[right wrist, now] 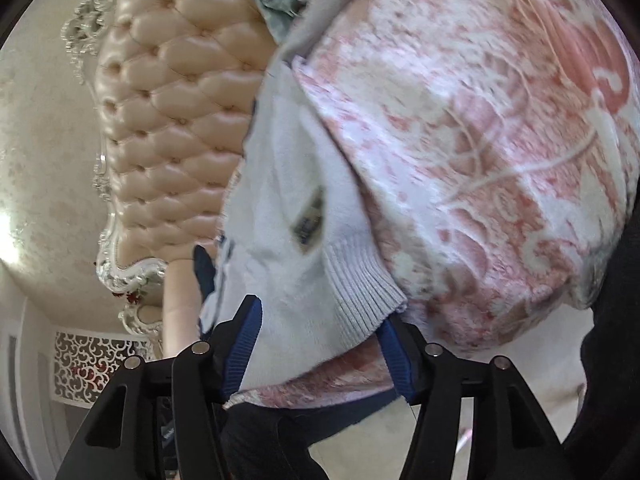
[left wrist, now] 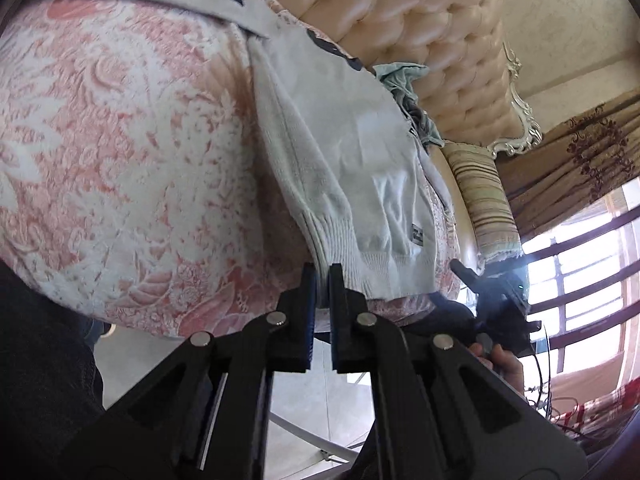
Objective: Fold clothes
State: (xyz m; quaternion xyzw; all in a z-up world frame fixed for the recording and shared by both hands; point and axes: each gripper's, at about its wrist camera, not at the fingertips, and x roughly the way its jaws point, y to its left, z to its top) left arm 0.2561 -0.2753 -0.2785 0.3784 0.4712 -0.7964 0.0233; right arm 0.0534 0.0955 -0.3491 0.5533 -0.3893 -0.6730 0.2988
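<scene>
Two grippers worked the near edge of a bed. In the left wrist view, the left gripper (left wrist: 323, 270) filled the bottom centre of the frame, its jaws pressed almost together at the ribbed hem of a pale knit sweater (left wrist: 352, 184); whether a thin fold of the hem lay between the pads could not be told. At the lower right of that view a hand (left wrist: 506, 364) held the other tool. In the right wrist view, the right gripper (right wrist: 320, 320) stood spread at the bottom centre, its blue-padded fingers (right wrist: 242, 344) on either side of the sweater's hem corner (right wrist: 288, 216), the pads not pressing the cloth.

No container showed in either view. The sweater lay flat along the edge of a pink-and-white floral bedspread (left wrist: 120, 160), running from the hem at the lower centre up toward the upper left, with dark blocks along its far edge and a small label near the hem.

Farther up, a crumpled grey-green garment (left wrist: 404, 80) sat against a tufted cream headboard (left wrist: 420, 32) with a silver scrolled frame. A striped pillow (left wrist: 484, 200) stood at the right, before brown patterned curtains (left wrist: 580, 156) and a barred window (left wrist: 580, 272). Pale floor tile (left wrist: 312, 392) showed below the bed.
</scene>
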